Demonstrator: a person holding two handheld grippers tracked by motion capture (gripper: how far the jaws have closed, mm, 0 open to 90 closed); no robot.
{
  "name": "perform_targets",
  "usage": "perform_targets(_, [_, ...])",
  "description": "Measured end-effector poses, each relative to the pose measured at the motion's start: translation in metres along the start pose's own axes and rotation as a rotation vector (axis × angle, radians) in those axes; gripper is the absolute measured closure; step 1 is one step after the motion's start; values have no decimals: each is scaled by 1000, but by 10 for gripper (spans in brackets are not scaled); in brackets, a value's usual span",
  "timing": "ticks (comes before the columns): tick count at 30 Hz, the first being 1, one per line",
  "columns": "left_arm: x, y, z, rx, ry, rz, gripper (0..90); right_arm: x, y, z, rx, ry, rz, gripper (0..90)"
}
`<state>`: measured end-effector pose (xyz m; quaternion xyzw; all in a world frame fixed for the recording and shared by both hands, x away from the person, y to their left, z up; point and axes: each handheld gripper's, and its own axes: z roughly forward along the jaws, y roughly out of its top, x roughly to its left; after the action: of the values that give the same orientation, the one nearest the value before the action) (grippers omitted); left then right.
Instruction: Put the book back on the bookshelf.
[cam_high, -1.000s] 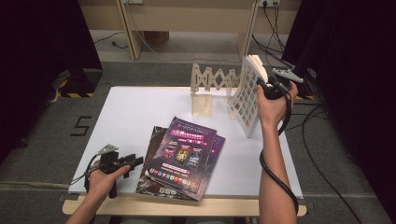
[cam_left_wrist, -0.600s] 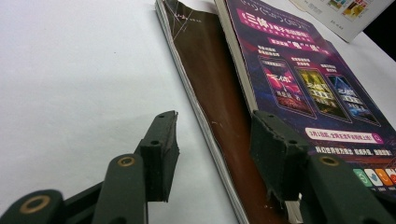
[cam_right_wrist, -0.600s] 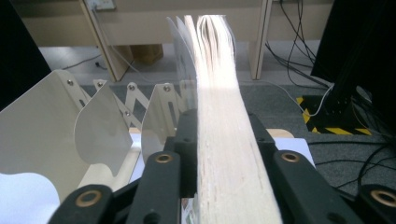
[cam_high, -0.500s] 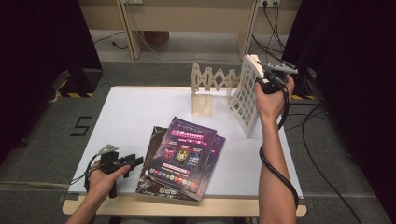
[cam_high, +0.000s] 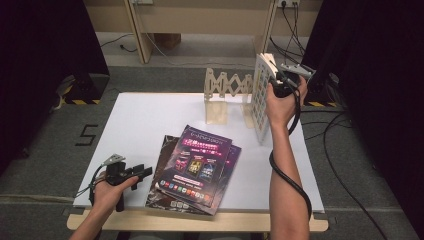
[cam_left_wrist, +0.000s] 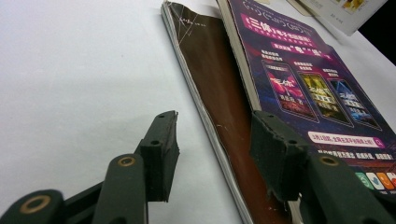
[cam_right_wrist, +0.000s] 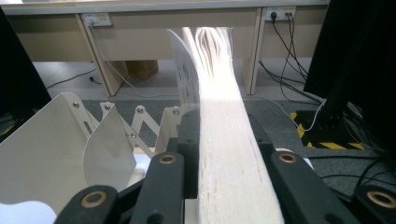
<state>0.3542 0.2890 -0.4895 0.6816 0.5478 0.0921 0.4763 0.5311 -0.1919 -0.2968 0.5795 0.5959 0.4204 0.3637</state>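
Book (cam_high: 261, 95), pale-covered w/ a grid of small squares on its face, stands upright at the far right of the white table (cam_high: 135, 125); your right gripper (cam_high: 278, 76) is clamped on its upper edge, hand wrapped round the grip just right of it; in the right gripper view the jaws press on both sides of the white page block (cam_right_wrist: 231, 154), which runs up the middle of the frame, its far end blurred, one leaf (cam_right_wrist: 184, 70) curling off to the left. Jaws have just been closing, w/ the book between them. Lower corner of the book sits at the table surface; whether it rests there or hangs just clear cannot be told. Wooden accordion rack (cam_high: 225, 95) stands just left of the book at the far edge; its pale dividers (cam_right_wrist: 56, 140) and scissor slats show left of the jaws in the right gripper view.

Near side: your left gripper (cam_high: 137, 172) lies low at the front left of the table, jaws apart, nothing between the pads; it points at the stack of magazines (cam_high: 195, 167) just beside it. In the left gripper view the right-hand jaw overlaps the brown lower cover (cam_left_wrist: 219, 116); contact cannot be told; the purple top cover (cam_left_wrist: 303, 79) lies skewed over it.
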Motion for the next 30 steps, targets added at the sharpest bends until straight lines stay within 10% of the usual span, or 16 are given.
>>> perform_targets(30, [-2, 0, 0, -2, -4, 2, 506, -1, -7, 4, -48, -5, -9, 643])
